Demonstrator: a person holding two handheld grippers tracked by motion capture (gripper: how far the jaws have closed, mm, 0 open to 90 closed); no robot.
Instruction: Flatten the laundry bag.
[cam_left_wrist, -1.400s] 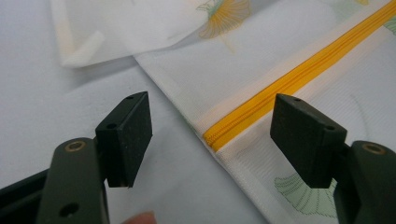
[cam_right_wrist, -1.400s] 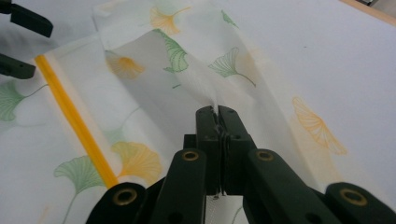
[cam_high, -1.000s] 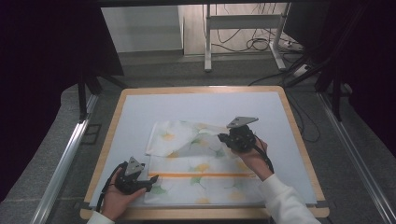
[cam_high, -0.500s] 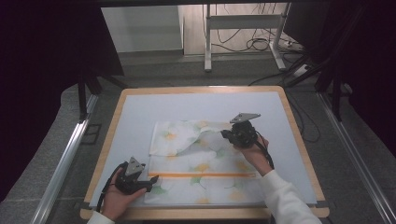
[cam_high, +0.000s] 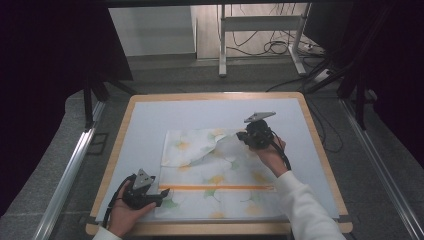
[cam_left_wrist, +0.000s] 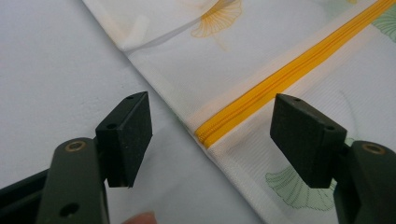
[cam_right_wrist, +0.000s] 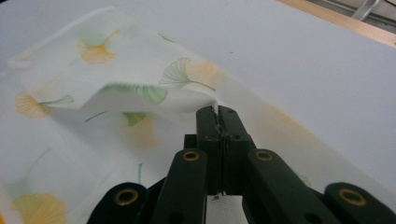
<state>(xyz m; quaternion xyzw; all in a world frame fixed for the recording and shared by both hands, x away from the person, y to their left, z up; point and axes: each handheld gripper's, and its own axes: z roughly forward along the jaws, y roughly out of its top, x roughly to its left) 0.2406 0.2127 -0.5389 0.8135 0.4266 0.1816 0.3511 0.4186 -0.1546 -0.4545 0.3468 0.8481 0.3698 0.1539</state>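
- A white cloth bag (cam_high: 215, 175) printed with ginkgo leaves was laid flat on the pale blue mat (cam_high: 150, 120) of a wood-rimmed table (cam_high: 114, 165), with its orange zipper (cam_high: 215, 188) running across its near part.
- The bag's far right corner was pinched between the pressed-together jaws of the right gripper (cam_high: 246, 136) and was lifted, so that the fabric was folded over the far half of the bag.
- In the right gripper view (cam_right_wrist: 217, 114), thin fabric was seen clamped between the jaw tips.
- The left gripper (cam_high: 162, 192) was held at the bag's near left edge, beside the zipper's end.
- Its jaws were spread wide (cam_left_wrist: 210, 135), with nothing gripped between them.
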